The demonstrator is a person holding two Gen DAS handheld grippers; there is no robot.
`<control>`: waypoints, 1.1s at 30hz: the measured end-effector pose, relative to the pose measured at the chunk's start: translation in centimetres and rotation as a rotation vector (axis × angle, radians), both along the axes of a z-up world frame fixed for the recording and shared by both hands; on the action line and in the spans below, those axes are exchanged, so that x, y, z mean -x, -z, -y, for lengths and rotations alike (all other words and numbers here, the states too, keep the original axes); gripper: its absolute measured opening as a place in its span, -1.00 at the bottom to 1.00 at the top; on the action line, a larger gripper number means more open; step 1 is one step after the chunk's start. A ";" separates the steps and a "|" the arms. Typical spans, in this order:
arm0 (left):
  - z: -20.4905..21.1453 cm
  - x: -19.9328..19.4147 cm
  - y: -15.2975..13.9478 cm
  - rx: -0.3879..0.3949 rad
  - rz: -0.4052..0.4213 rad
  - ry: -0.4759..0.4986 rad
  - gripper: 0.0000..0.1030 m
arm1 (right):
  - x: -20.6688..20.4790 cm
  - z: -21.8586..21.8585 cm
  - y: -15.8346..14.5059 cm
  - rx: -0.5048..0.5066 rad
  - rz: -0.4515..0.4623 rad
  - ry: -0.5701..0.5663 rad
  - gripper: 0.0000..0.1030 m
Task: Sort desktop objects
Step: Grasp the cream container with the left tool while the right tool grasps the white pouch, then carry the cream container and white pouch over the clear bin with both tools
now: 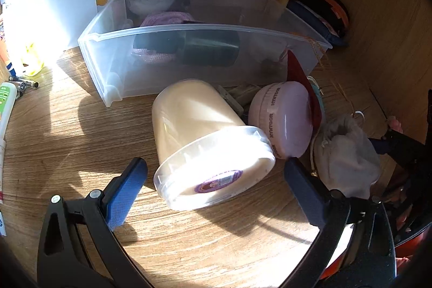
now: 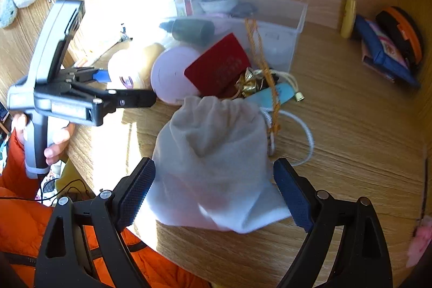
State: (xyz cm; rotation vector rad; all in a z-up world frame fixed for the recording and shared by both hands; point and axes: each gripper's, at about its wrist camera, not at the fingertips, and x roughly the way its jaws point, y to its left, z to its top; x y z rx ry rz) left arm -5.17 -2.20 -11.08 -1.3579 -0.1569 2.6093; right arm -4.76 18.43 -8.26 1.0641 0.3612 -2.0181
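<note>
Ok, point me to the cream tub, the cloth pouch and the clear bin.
cream tub [image 1: 213, 142], left wrist view, on its side wall.
cloth pouch [image 2: 216, 153], right wrist view, mid-fabric.
clear bin [image 1: 113, 64], left wrist view, front wall.

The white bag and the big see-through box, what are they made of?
The white bag looks like soft, matte cloth, maybe velvet: it wrinkles and bunches at its neck. The box looks like frosted clear plastic: stiff walls, things showing blurry through them.

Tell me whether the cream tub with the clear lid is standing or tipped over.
Tipped over. The cream tub lies on its side on the wooden desk, its clear lid facing the camera.
</note>
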 end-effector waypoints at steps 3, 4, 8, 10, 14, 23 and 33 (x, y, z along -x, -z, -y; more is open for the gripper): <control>0.5 0.4 -0.1 0.008 0.014 -0.003 0.99 | 0.3 0.8 0.6 -0.009 0.015 -0.003 0.70; 0.7 0.5 -0.1 0.020 0.017 -0.002 0.99 | 0.3 0.9 0.7 -0.008 0.018 -0.004 0.71; 2.2 0.4 -0.1 0.025 0.039 0.001 0.99 | 0.5 1.2 0.8 -0.006 0.014 -0.011 0.74; 3.1 0.1 -0.3 0.024 0.038 -0.013 0.99 | 0.4 1.2 0.8 -0.007 0.006 -0.015 0.74; 4.2 -0.4 -0.8 0.009 0.022 -0.046 0.99 | 0.4 1.3 0.9 0.001 -0.004 -0.011 0.74; 1.4 1.4 0.3 0.060 0.023 -0.034 0.99 | 0.4 1.4 1.0 0.027 -0.014 -0.007 0.68; 0.3 0.1 0.3 0.129 -0.033 -0.027 0.32 | 0.5 0.0 -0.3 0.102 0.003 -0.045 -0.19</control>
